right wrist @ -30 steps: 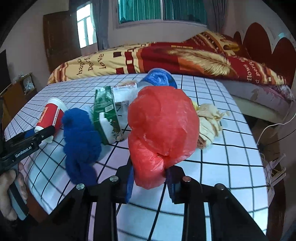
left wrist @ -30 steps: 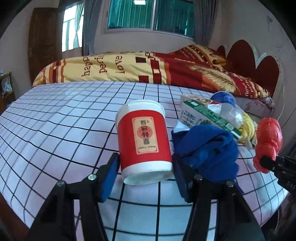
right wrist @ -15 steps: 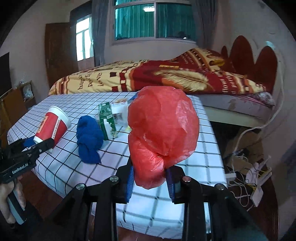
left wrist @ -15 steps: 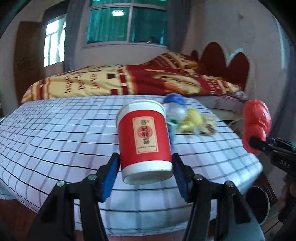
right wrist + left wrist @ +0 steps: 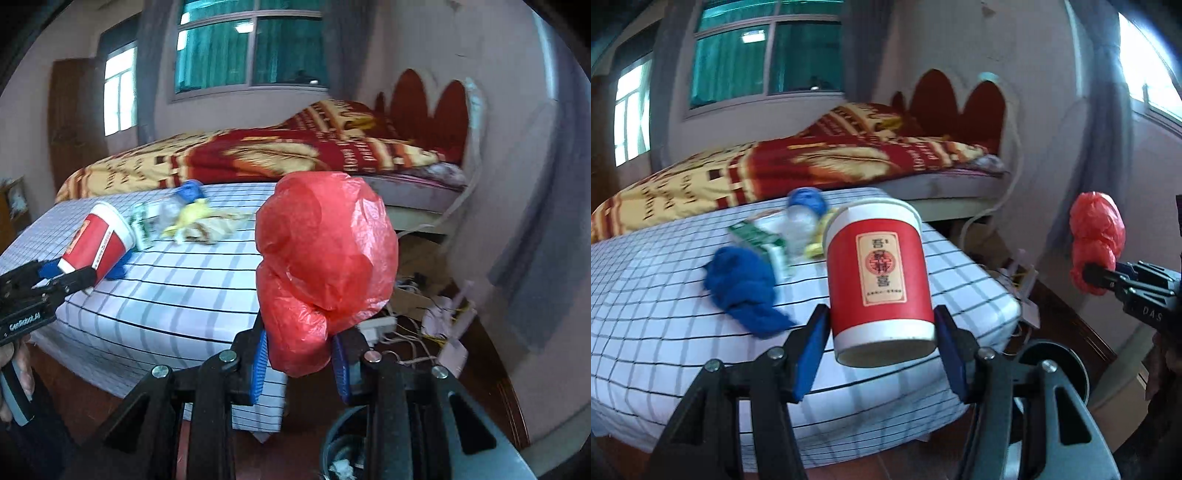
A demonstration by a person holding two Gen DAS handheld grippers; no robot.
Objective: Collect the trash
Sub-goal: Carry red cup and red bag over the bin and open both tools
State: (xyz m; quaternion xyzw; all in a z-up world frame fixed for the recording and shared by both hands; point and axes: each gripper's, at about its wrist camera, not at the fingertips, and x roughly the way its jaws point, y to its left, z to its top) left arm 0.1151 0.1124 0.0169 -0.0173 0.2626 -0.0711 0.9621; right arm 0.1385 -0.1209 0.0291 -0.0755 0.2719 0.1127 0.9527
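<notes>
Gripping a red paper cup (image 5: 881, 280) between its blue pads, the left claw (image 5: 881, 349) is holding it upright off the checked worktop (image 5: 665, 332), the pads pressing on the cup's lower sides. The right claw (image 5: 299, 360) is pinching a crumpled red plastic bag (image 5: 325, 266) by its lower end, the bulk of the bag bulging above the pads. Both items are hanging in the air past the worktop's near edge. A dark round bin (image 5: 345, 443) is showing below the right claw, with a scrap of white inside; its rim (image 5: 1052, 365) is also appearing in the left wrist view beside the worktop corner. Lying on the worktop are a blue cloth (image 5: 742, 288), a green and white carton (image 5: 761, 242), a clear plastic bottle (image 5: 799, 225) with a blue item behind it, and yellowish scraps (image 5: 199, 221). A bed with a red and yellow blanket (image 5: 240, 155) is standing behind. A hand (image 5: 14, 373) is gripping the left handle.
</notes>
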